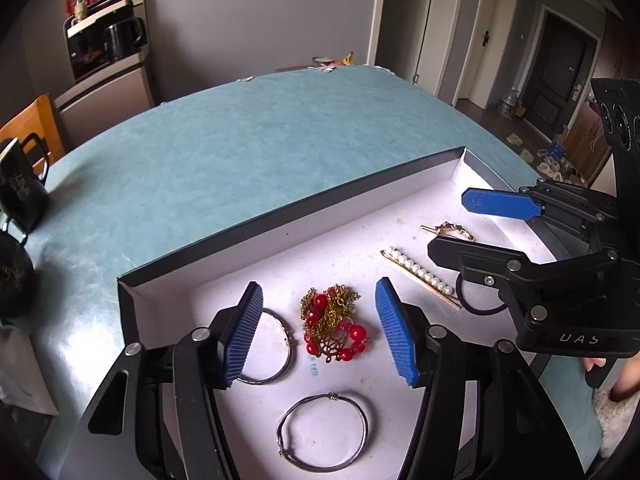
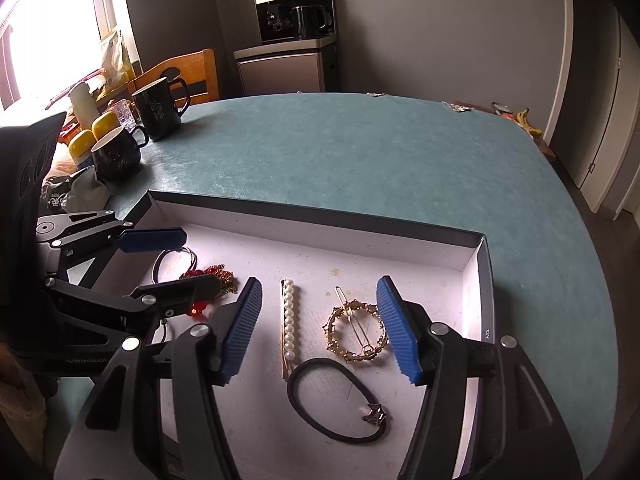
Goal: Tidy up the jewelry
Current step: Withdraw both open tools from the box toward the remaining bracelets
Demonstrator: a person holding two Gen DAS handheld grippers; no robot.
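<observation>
A shallow white-lined box [image 1: 280,240] with dark walls lies on the teal table and holds the jewelry. My left gripper [image 1: 320,332] is open and hangs above a red-bead and gold-chain necklace [image 1: 334,326]. Two silver bangles [image 1: 322,432] [image 1: 276,344] lie beside it. My right gripper [image 2: 320,328] is open above a pearl hair clip [image 2: 289,328], a gold ring-shaped clip [image 2: 356,336] and a black hair tie [image 2: 340,400]. The right gripper also shows in the left wrist view [image 1: 460,228], open, above the gold clip [image 1: 452,230]. The left gripper shows in the right wrist view [image 2: 180,260].
Two black mugs [image 2: 160,108] [image 2: 116,156], yellow-capped jars [image 2: 105,122] and a white bottle [image 2: 82,104] stand at the table's far left. A wooden chair [image 2: 188,76] and a cabinet with a coffee machine [image 2: 294,12] stand behind. Bananas [image 2: 528,122] lie at the far right edge.
</observation>
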